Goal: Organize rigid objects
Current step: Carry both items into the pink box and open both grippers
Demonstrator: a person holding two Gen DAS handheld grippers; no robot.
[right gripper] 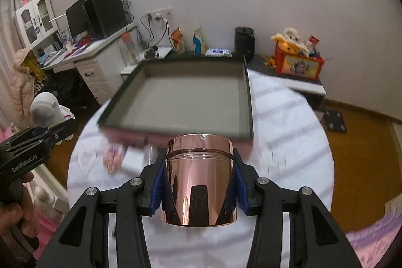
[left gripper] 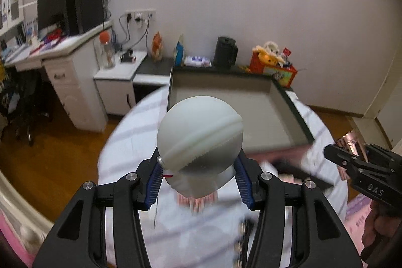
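Observation:
My left gripper [left gripper: 198, 180] is shut on a white astronaut figure [left gripper: 199, 132], held above the round table with its round helmet toward the camera. The figure also shows in the right wrist view [right gripper: 47, 109], at far left. My right gripper [right gripper: 198, 182] is shut on a shiny rose-gold cylindrical jar [right gripper: 199, 177], held upright above the table. A shallow square tray [right gripper: 247, 102] with dark rim and grey inside lies on the table beyond both grippers; it also shows in the left wrist view [left gripper: 289, 102]. The right gripper appears at the right edge of the left wrist view [left gripper: 334, 155].
The round table [right gripper: 289, 122] has a pale striped cloth. Blurred small boxes [right gripper: 114, 156] lie near the tray's front edge. Beyond stand a low dark shelf with a black kettle [right gripper: 244, 43], snack bags, a toy box [right gripper: 297, 63], and a white desk [right gripper: 98, 52].

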